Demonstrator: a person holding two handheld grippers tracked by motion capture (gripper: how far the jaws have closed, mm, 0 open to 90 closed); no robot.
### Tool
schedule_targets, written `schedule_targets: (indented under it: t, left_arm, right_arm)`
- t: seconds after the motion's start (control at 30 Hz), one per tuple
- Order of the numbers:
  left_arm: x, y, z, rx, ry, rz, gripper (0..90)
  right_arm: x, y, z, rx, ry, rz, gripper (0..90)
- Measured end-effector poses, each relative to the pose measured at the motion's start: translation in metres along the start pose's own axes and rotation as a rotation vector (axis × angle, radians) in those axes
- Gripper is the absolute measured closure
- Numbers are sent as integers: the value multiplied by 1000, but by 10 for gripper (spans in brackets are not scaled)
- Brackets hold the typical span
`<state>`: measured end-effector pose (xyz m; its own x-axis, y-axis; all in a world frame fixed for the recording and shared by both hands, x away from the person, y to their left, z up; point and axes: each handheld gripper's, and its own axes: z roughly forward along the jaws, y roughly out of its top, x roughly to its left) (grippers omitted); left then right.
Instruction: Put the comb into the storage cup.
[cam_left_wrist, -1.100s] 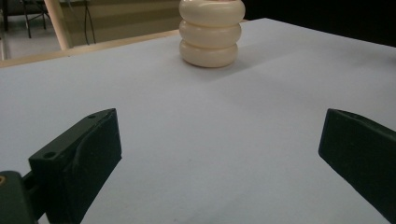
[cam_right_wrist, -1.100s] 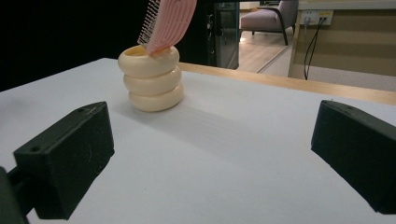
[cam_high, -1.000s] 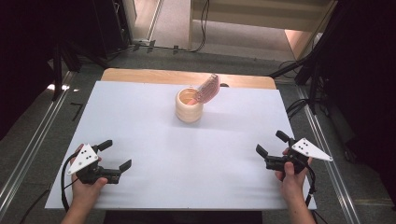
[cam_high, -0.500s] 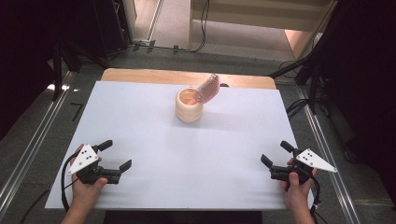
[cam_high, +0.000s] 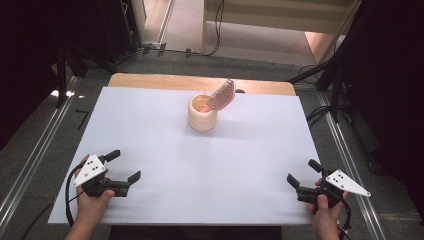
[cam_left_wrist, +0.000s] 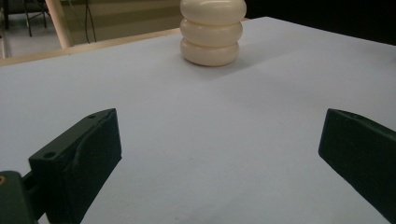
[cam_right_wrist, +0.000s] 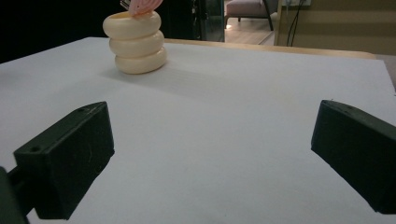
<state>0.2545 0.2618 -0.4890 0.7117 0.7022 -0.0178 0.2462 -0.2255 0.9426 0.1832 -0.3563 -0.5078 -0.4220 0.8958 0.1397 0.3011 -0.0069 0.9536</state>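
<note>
A cream ribbed holder (cam_high: 202, 114) shaped like three stacked rings stands upright at the far middle of the white table (cam_high: 150, 125). A pink comb-like item (cam_high: 222, 94) leans out of its top toward the right. The holder (cam_left_wrist: 213, 31) appears far ahead in the left gripper view and at upper left (cam_right_wrist: 135, 42) in the right gripper view, with the pink item (cam_right_wrist: 144, 5) at its rim. My left gripper (cam_high: 123, 166) rests open near the front left edge. My right gripper (cam_high: 303, 172) is open near the front right corner. Both hold nothing.
A wooden strip (cam_high: 150, 80) runs along the table's far edge. Metal rails (cam_high: 30, 165) flank both sides on the grey floor. Cables (cam_high: 217, 30) trail on the floor beyond. Dark stands rise at left and right.
My right gripper has drawn back toward the front right corner and slightly rightward. The left gripper, the holder and the pink item stay put.
</note>
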Motion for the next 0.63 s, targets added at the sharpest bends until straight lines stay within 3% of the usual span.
schedule_targets:
  t: [0.27, 0.63]
  left_arm:
    - [0, 0, -1, -4, -5, 4, 0]
    - [0, -1, 0, -1, 1, 3, 0]
  right_arm:
    - [-2, -4, -3, 10, -20, -16, 0]
    - [-4, -7, -1, -1, -34, 12, 0]
